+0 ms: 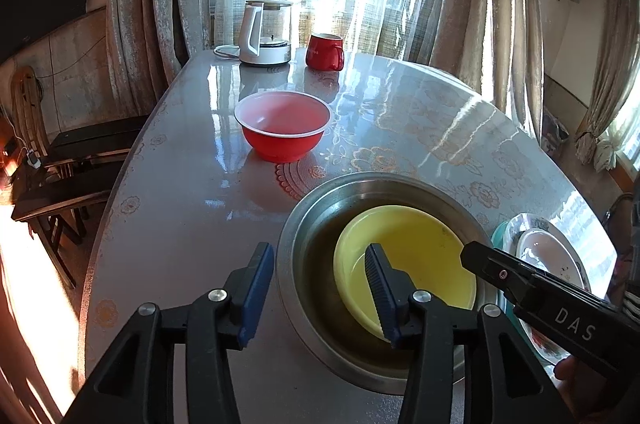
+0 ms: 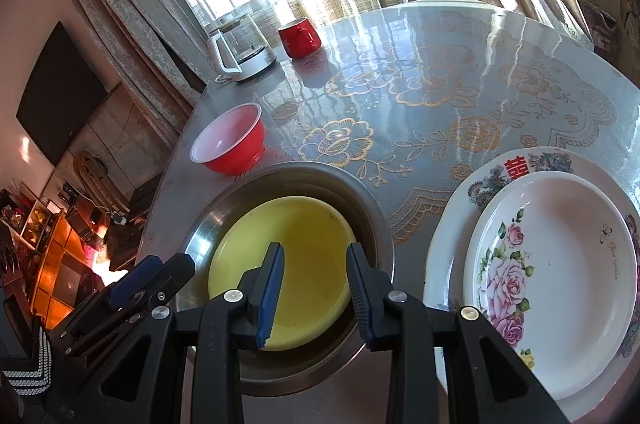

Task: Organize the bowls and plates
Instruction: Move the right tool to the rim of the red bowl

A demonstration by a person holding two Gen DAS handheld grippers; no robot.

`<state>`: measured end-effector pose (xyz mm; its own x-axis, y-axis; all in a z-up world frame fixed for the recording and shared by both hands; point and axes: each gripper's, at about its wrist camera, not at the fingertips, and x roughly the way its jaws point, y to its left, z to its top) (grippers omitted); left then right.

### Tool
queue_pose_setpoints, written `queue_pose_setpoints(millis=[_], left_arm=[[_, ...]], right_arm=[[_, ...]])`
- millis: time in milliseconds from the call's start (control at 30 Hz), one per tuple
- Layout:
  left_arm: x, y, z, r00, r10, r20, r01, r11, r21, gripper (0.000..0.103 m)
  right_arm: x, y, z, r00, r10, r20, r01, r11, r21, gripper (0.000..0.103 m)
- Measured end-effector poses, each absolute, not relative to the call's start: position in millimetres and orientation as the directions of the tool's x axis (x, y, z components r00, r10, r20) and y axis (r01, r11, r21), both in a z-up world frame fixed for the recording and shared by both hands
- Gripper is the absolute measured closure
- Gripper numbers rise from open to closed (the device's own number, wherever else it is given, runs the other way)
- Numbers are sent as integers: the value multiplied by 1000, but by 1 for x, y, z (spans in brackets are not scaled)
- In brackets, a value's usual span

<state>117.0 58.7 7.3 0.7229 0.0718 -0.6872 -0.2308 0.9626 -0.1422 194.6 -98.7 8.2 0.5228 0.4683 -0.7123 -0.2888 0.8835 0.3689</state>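
A yellow bowl (image 1: 416, 248) sits inside a steel bowl (image 1: 316, 208) near the table's front edge; both show in the right wrist view too, yellow bowl (image 2: 304, 236) in steel bowl (image 2: 224, 200). My left gripper (image 1: 320, 276) is open, its fingers straddling the steel bowl's left rim, one finger over the yellow bowl. My right gripper (image 2: 316, 276) is open and empty, above the yellow bowl's near side. A red bowl (image 1: 282, 128) stands farther back on the left, also in the right wrist view (image 2: 230, 140). Two stacked flowered plates (image 2: 560, 264) lie to the right.
A glass kettle (image 1: 266, 32) and a red mug (image 1: 325, 52) stand at the table's far edge by the window. The table (image 1: 180, 184) has a glossy floral cover. Chairs (image 1: 60, 180) stand to the left.
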Motion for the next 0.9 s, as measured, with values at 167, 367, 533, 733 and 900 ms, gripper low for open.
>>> queue_pose_setpoints(millis=[167,367,533,733,900], left_arm=[[117,64,5,718,74,-692,-244,958,-151,43],[118,71,6,713,53,-699,-247,952,-179,29],[123,85,9,705,68,-706,-284,939,-194,20],[133,112,10,706,74,-704,-338,909,-243,12],[152,138,17,732,97,-675,-380,880,-286,10]], right_arm=[[195,-97,6,514,470,-717,-291,882,370,70],[195,-95,5,510,473,-719,-291,881,373,70],[198,-94,6,505,476,-720,-292,879,376,70],[203,-91,8,505,466,-727,-284,885,370,67],[209,-86,9,501,457,-735,-283,889,360,67]])
